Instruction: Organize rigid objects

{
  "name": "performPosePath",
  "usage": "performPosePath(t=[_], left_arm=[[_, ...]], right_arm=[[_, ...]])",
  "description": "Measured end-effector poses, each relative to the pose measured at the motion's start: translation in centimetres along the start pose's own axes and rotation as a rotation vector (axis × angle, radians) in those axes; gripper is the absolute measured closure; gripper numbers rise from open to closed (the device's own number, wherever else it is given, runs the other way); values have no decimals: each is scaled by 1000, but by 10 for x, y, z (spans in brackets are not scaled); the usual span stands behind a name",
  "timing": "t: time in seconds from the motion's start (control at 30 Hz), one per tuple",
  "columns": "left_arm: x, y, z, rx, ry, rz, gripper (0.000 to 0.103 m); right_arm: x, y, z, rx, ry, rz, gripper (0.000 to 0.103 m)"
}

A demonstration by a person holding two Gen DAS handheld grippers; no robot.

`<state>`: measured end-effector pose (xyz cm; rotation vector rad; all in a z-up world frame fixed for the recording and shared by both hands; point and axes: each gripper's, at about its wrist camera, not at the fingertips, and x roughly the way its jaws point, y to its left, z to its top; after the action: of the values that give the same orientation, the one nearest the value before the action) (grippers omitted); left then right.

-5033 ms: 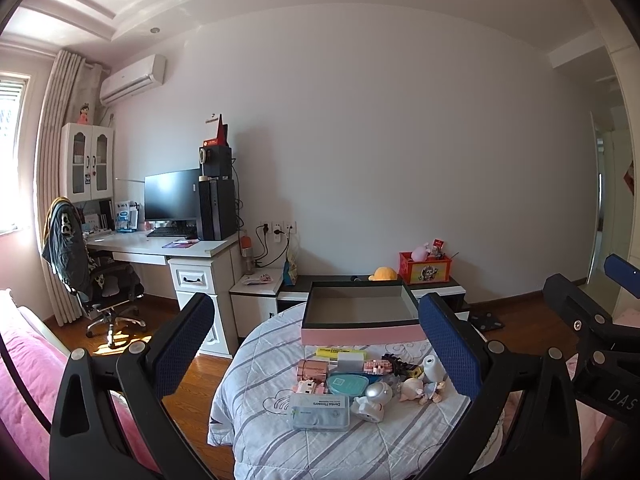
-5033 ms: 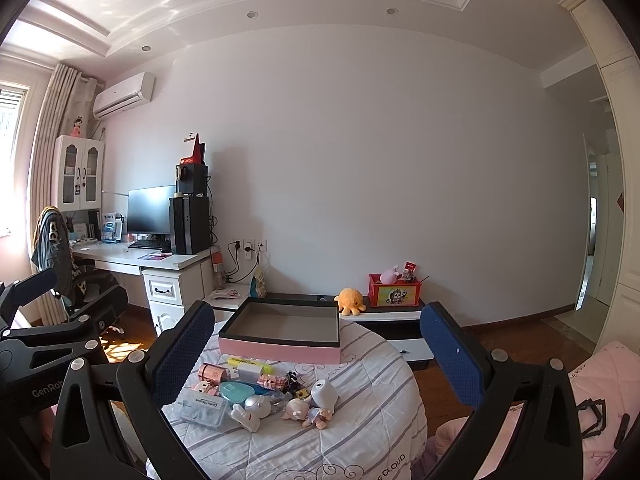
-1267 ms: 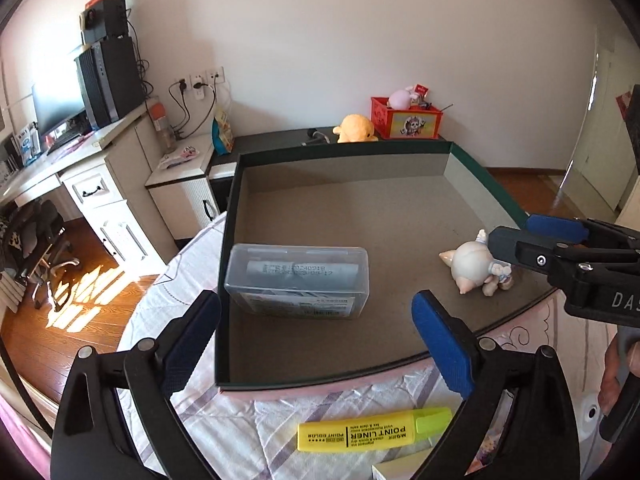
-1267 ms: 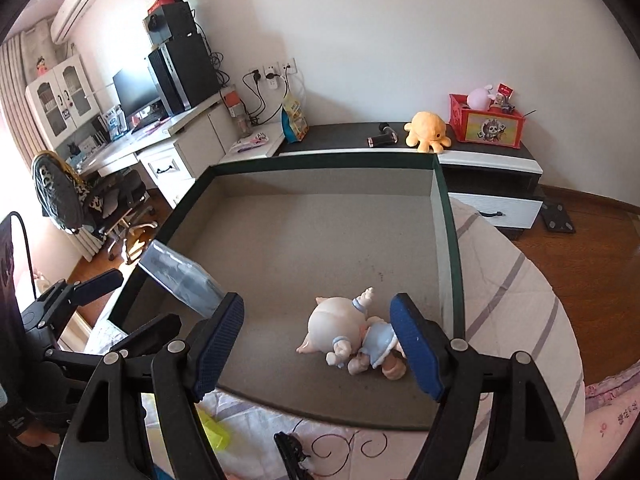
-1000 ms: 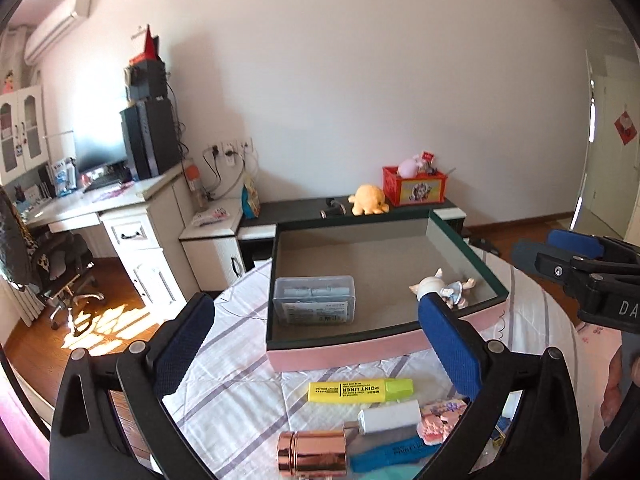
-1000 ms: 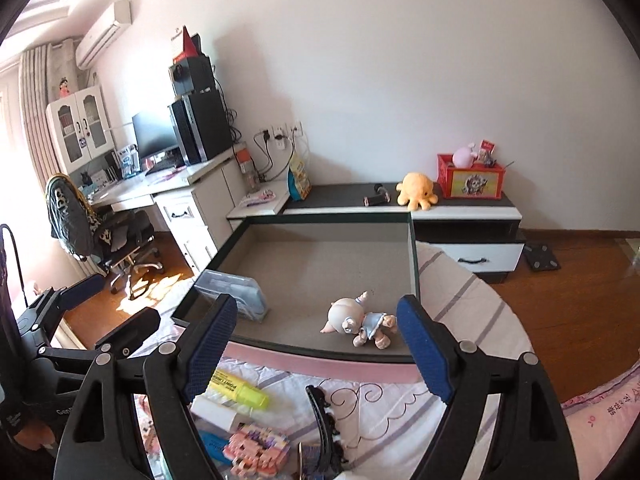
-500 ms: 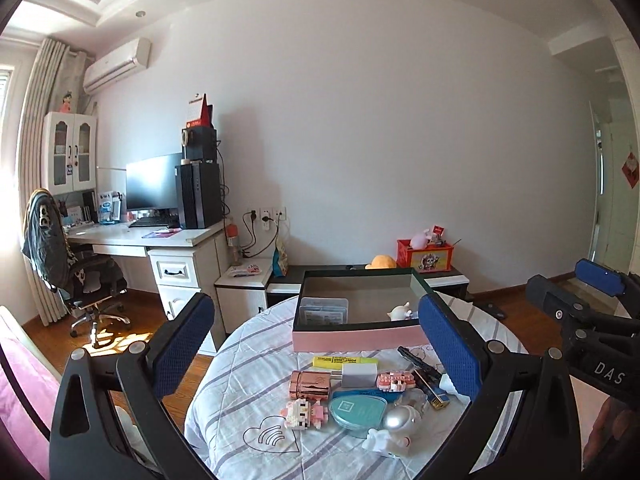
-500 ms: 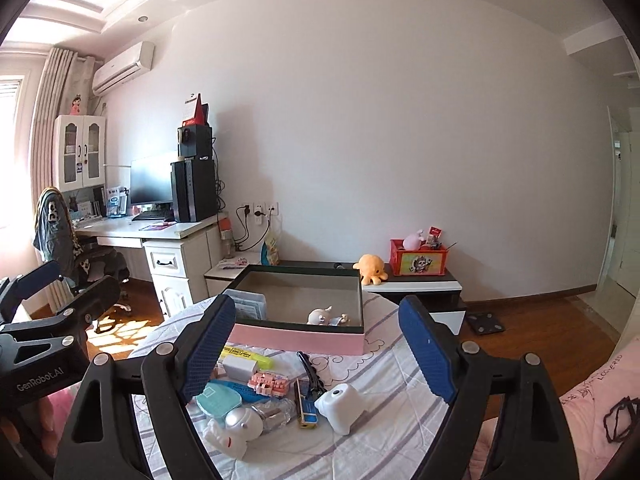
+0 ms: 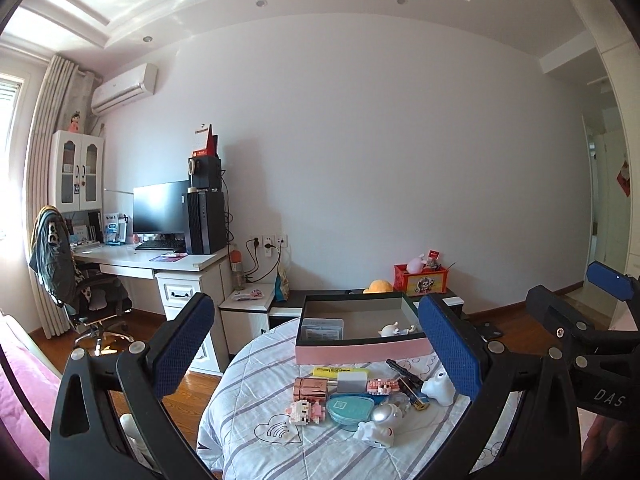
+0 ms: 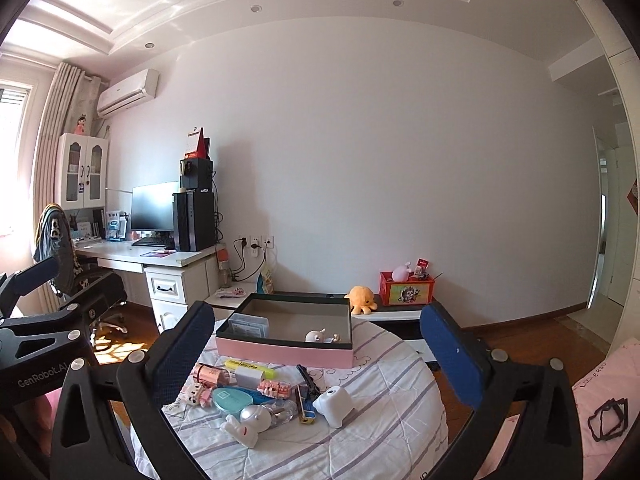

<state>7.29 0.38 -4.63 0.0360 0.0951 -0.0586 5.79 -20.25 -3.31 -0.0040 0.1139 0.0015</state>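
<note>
Both grippers are held back from the round table (image 9: 256, 456), fingers spread wide and gripping nothing: the left gripper (image 9: 320, 354), the right gripper (image 10: 318, 356). Only the right wrist view shows the orange octopus plush (image 10: 361, 298) whole; the left view half hides it behind the pink box (image 9: 362, 348). Loose items, among them a yellow highlighter (image 10: 250, 366), lie between the fingers, nearer than the box, which holds a clear case (image 10: 250, 327) and a pig figurine (image 10: 318, 336).
</note>
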Motion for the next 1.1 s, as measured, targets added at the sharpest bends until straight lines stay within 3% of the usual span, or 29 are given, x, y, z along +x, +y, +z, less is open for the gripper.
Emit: performPosePath(t=[0.4,0.67,0.87,1.1], left_arm=[[-14,-1,3,7,-8,-1,0],[-6,0,-2,3,30,-8,0],[26,12,-25,-20,134,-17,0],[80,14,-72,-26,314,-35,0]], right_arm=[[-11,4,0,-1,-8,2,0],[-1,3,-5,-1,19,2,0],[26,-4,-27,8,100,-15,0],[77,-22,-75,26,264,-41,0]])
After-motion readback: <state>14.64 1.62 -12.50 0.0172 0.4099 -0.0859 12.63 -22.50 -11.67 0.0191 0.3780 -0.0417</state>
